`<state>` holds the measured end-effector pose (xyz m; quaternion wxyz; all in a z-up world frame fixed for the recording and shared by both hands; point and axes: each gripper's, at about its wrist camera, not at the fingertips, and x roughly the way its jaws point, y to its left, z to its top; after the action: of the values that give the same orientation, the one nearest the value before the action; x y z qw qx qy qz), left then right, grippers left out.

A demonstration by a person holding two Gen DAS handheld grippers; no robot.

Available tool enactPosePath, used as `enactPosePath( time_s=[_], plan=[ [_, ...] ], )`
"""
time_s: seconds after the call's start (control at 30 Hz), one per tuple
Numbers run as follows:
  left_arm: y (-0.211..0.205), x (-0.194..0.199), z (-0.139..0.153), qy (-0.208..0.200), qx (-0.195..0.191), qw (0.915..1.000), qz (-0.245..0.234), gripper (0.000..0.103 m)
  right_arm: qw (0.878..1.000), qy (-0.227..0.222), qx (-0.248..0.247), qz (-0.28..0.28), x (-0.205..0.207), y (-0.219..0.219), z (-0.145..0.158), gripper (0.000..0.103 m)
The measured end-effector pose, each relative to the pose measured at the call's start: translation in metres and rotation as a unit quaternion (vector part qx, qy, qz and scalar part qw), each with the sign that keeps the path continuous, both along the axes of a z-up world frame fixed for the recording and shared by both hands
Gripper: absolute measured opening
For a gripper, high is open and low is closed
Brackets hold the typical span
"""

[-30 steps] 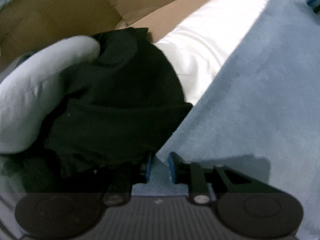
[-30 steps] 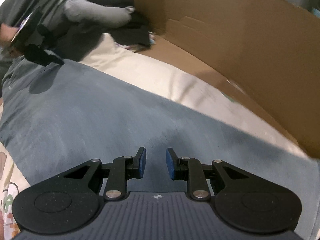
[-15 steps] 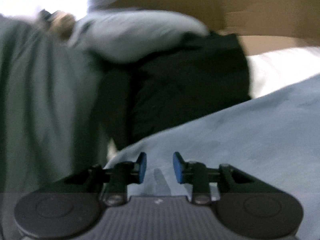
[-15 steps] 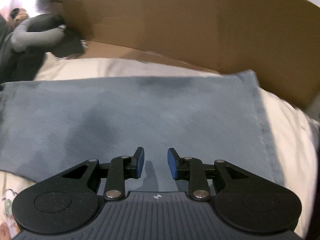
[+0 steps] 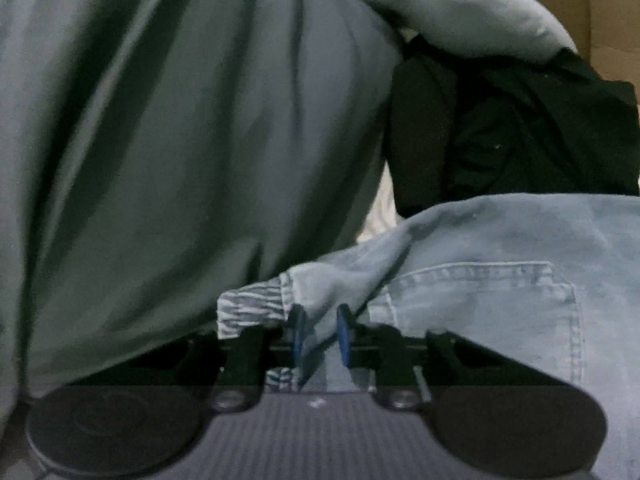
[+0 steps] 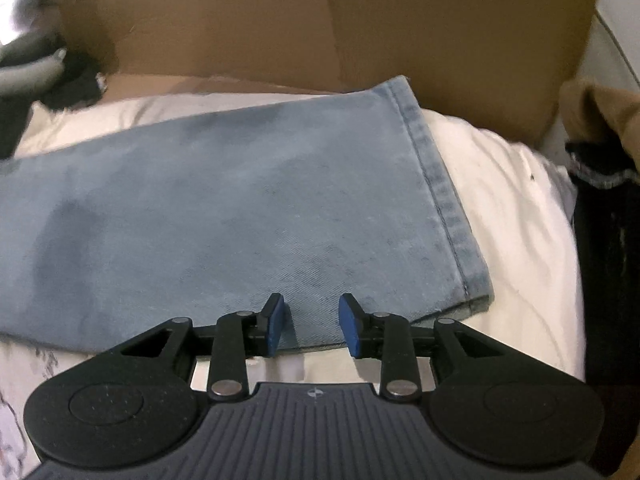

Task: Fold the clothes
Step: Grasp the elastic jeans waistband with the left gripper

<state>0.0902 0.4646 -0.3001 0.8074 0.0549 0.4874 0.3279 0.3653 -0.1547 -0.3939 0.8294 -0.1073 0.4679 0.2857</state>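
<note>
1. Lying flat on a white bed sheet [image 6: 516, 216], the jeans [image 6: 224, 208] show a pale blue leg whose stitched hem [image 6: 440, 196] runs from 12 o'clock down to 4 o'clock in the right wrist view.
2. Bare sheet lies past the hem at 3 o'clock; a cardboard wall [image 6: 360, 28] closes off the far side at 12 o'clock, close behind the hem's far corner.
3. A dark garment [image 6: 604, 216] and a brown cloth [image 6: 600, 108] crowd the edge at 3 o'clock.
4. The right hand-held gripper [image 6: 311, 326] hangs over the leg's near edge, its jaws apart with nothing pinched; they have just been widening.
5. In the left wrist view the waist end lies at 4 o'clock, with a back pocket [image 5: 484, 312] stitched flat and a striped lining [image 5: 252, 308] turned out.
6. The left hand-held gripper [image 5: 320, 334] has just been narrowing, and a fold of the waist sits between its jaws; whether the pads press it I cannot tell.
7. A grey-green garment [image 5: 160, 140] fills 9 to 12 o'clock, hemming that side in; black cloth [image 5: 520, 136] sits at 2 o'clock.
</note>
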Motion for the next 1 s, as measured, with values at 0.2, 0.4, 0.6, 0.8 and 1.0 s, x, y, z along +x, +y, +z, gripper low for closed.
enactPosePath(
  time_s=[0.2, 0.4, 0.6, 0.8, 1.0],
  plan=[
    [0.032, 0.015, -0.019, 0.03, -0.016, 0.9994, -0.002, 0.003, 1.0, -0.006, -0.006, 0.003, -0.001, 0.002, -0.001, 0.037],
    [0.052, 0.04, -0.04, 0.044, -0.032, 0.9984, 0.015, 0.003, 1.0, -0.011, -0.013, 0.008, -0.002, 0.004, -0.001, 0.037],
    [0.063, 0.062, -0.039, 0.053, -0.049, 0.9967, 0.036, 0.003, 1.0, -0.01, -0.015, 0.008, -0.002, 0.002, 0.0, 0.038],
    [0.049, 0.046, -0.003, 0.04, -0.048, 0.9978, 0.024, 0.003, 1.0, -0.016, -0.015, -0.006, -0.009, -0.009, 0.01, 0.039],
    [0.021, 0.013, 0.024, 0.028, -0.048, 0.9984, 0.008, 0.005, 0.999, -0.022, 0.004, -0.041, -0.015, -0.029, 0.024, 0.045]
  ],
)
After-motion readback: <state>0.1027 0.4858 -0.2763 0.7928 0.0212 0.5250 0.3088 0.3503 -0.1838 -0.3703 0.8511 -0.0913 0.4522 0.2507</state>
